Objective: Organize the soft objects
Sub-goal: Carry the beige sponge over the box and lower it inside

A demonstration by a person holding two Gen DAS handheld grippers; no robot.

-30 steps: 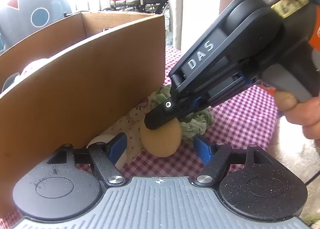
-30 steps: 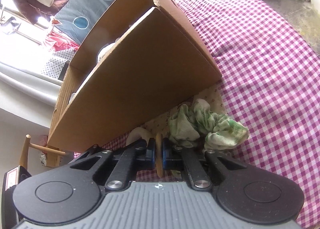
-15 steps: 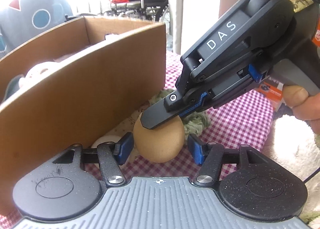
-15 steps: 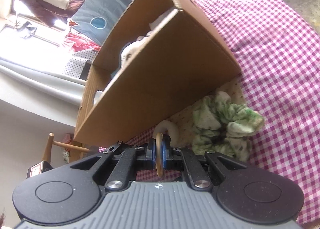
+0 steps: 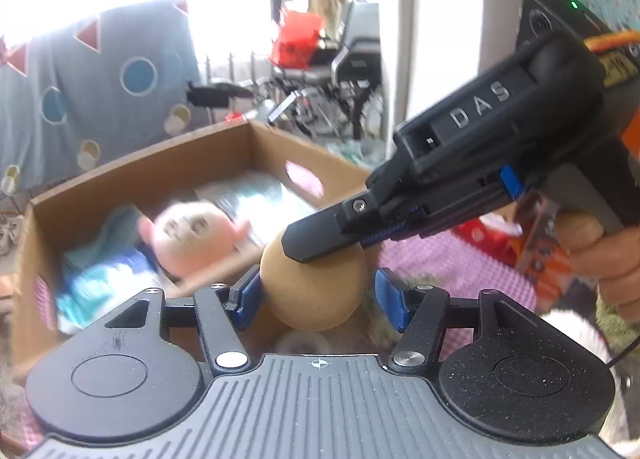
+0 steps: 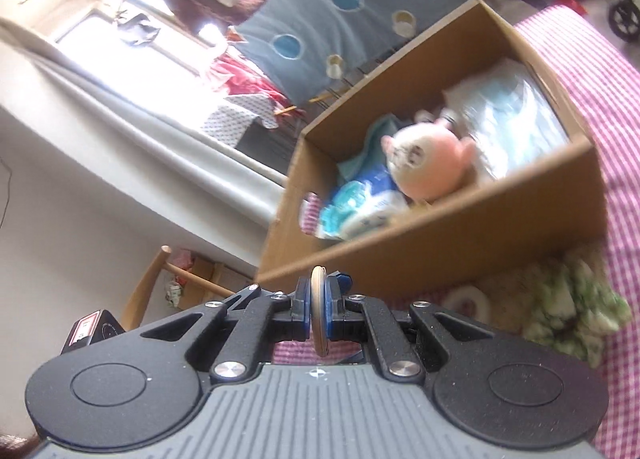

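A tan round puff (image 5: 316, 299) hangs in the air in front of the cardboard box (image 5: 140, 167). My right gripper (image 5: 316, 243) comes in from the upper right and is shut on the puff's top edge. In the right wrist view the puff (image 6: 319, 315) shows edge-on, squeezed between the blue pads of the right gripper (image 6: 319, 295). My left gripper (image 5: 318, 291) is open around the puff. Its left pad sits right against the puff and its right pad stands a little off it. A hand (image 5: 600, 259) holds the right gripper's handle.
The box (image 6: 500, 219) stands on a pink checked tablecloth (image 6: 600, 71) and holds a pink plush head (image 6: 424, 167) and blue-white packs (image 6: 360, 203). In front of the box lie a green-white crumpled cloth (image 6: 568, 299) and a small white round thing (image 6: 466, 299).
Both grippers have risen with the puff from the table to above the box's near wall, so the box's inside now shows. The left jaws have narrowed around the puff.
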